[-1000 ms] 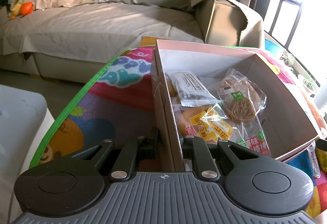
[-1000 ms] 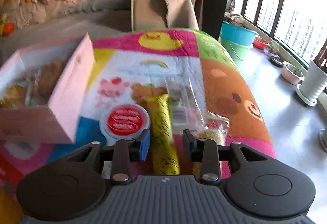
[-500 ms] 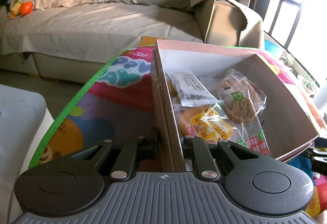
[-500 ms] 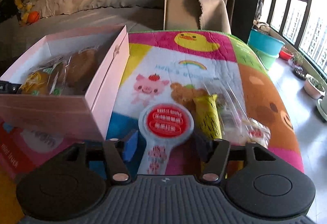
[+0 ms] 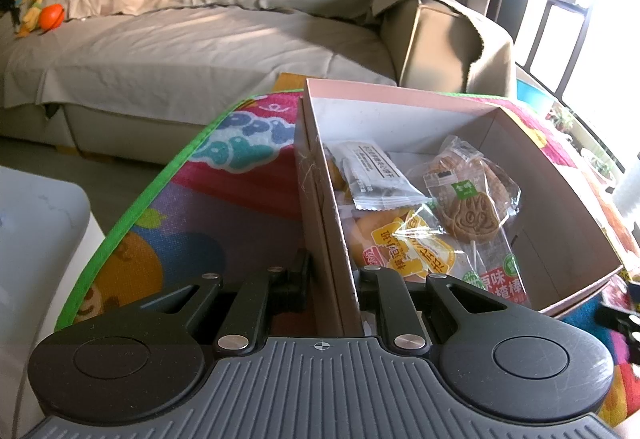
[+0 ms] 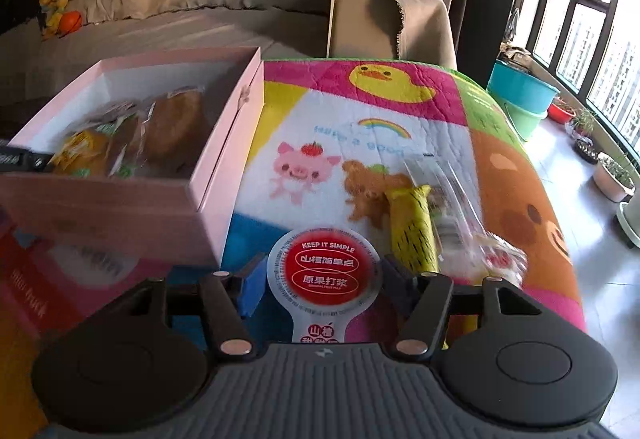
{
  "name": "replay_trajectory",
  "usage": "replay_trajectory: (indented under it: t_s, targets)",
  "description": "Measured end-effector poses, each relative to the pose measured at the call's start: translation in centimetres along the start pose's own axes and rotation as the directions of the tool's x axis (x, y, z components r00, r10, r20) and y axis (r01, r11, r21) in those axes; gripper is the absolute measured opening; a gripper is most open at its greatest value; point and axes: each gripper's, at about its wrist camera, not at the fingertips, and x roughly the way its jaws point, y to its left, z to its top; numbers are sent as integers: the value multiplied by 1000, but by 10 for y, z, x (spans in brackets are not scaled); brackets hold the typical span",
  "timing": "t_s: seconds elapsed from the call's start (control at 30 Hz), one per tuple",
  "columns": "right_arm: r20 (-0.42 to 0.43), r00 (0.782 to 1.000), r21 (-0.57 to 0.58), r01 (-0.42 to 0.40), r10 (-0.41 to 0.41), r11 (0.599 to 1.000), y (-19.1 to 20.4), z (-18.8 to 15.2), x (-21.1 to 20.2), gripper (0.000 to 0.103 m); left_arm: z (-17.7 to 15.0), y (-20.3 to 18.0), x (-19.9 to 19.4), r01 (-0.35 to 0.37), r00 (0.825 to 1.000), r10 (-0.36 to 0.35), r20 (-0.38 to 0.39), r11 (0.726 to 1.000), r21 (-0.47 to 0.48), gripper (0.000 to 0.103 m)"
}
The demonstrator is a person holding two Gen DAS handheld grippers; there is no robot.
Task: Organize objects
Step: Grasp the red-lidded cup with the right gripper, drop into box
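Left wrist view: the left gripper (image 5: 332, 275) sits at bottom centre, its fingers pinched on the near-left wall of the pink box (image 5: 400, 95). Inside the box lie a white sachet (image 5: 376, 175), a cartoon-face lollipop cookie (image 5: 474, 217) and yellow snack packs (image 5: 404, 251).

Right wrist view: the right gripper (image 6: 322, 275) is spread wide, straddling the red-lidded jelly cup (image 6: 324, 267) at lower centre on the play mat (image 6: 360, 143); whether the pads touch it I cannot tell. A yellow snack tube (image 6: 414, 231) lies just right; the box fills the left.
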Motion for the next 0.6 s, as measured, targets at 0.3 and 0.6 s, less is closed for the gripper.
replay_trajectory:
  t_s: [0.3, 0.6]
  targets:
    - [101, 994, -27, -46, 49, 999, 5, 16, -81, 61, 1, 0, 1, 8, 1000, -8, 5, 1000, 2, 17]
    - [300, 941, -63, -142, 155, 988, 36, 90, -129, 61, 1, 1, 1, 12, 1000, -12, 7, 1000, 2, 17]
